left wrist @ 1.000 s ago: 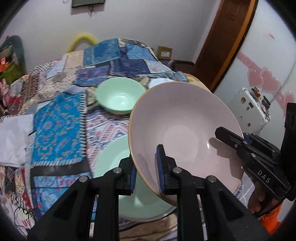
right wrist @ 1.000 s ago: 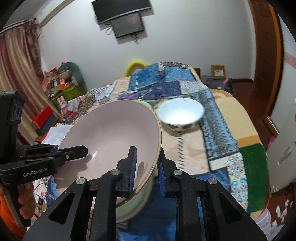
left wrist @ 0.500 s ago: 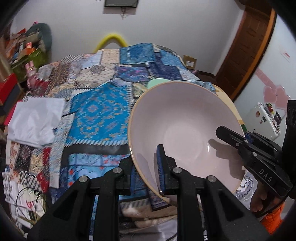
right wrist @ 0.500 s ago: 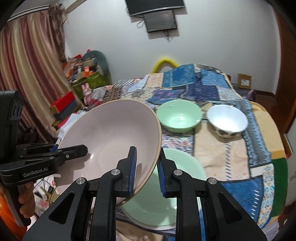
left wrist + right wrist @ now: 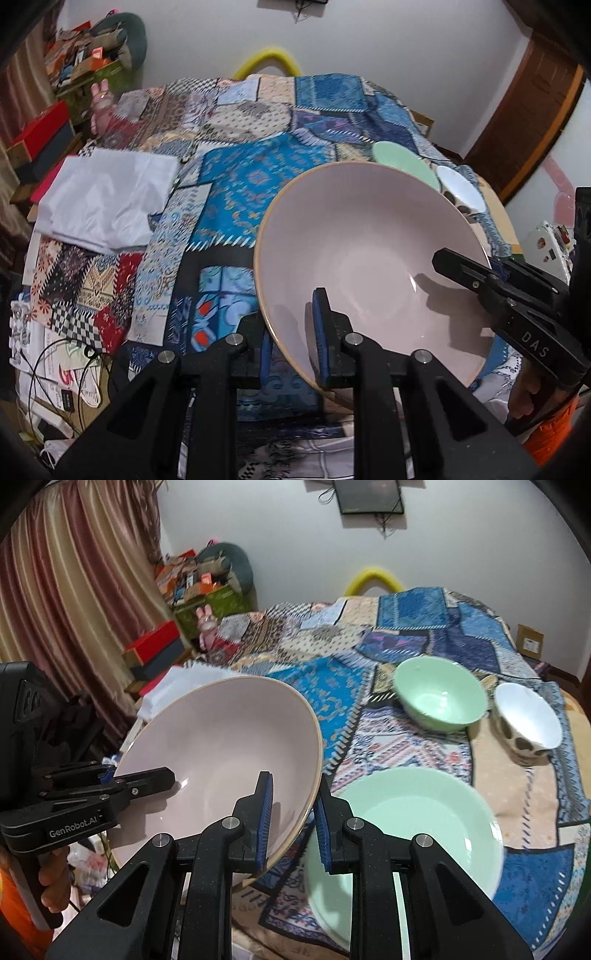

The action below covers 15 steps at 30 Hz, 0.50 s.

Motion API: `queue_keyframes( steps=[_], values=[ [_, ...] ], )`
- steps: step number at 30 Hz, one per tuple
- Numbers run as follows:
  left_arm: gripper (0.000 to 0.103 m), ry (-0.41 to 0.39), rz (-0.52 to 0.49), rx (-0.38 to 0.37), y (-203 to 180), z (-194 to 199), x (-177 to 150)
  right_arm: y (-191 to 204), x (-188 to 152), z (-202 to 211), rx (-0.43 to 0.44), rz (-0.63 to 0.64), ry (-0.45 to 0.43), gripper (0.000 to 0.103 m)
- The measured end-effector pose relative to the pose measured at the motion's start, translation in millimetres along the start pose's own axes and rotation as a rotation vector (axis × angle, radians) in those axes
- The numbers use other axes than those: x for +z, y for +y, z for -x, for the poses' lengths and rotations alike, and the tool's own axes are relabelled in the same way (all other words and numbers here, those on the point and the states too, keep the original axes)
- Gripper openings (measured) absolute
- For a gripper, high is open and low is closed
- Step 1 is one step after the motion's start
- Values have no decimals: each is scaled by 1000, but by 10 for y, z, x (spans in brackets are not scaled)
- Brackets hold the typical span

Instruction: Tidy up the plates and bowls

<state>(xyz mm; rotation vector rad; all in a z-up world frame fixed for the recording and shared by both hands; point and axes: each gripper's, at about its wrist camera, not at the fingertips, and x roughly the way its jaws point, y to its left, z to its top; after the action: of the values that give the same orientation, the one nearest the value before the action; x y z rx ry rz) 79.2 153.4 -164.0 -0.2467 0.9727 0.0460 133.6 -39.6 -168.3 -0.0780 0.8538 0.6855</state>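
A large pale pink bowl [image 5: 369,251] [image 5: 221,746] is held in the air, tilted, by both grippers. My left gripper [image 5: 293,339] is shut on its near rim. My right gripper [image 5: 293,819] is shut on the opposite rim and shows in the left wrist view [image 5: 491,280]. On the patchwork cloth lie a large mint green bowl [image 5: 406,834], a smaller mint green bowl [image 5: 439,694] [image 5: 399,162] and a white bowl with dark spots [image 5: 528,720] [image 5: 460,192].
A folded white cloth [image 5: 103,195] lies at the table's left side. Red and dark boxes [image 5: 155,653] and clutter stand by the curtain [image 5: 55,602]. Cables [image 5: 62,369] hang off the near left edge. A door [image 5: 532,118] is at the right.
Both grippers have carried the pink bowl leftward, off the large green bowl toward the table's left side. The small bowls have slid to the right in both views.
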Motion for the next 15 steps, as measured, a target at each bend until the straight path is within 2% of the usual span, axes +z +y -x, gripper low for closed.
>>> queue_keyframes(
  steps=[15],
  values=[
    [19, 108, 63, 20, 408, -548, -108, 82, -82, -603, 18, 17, 156, 19]
  ],
)
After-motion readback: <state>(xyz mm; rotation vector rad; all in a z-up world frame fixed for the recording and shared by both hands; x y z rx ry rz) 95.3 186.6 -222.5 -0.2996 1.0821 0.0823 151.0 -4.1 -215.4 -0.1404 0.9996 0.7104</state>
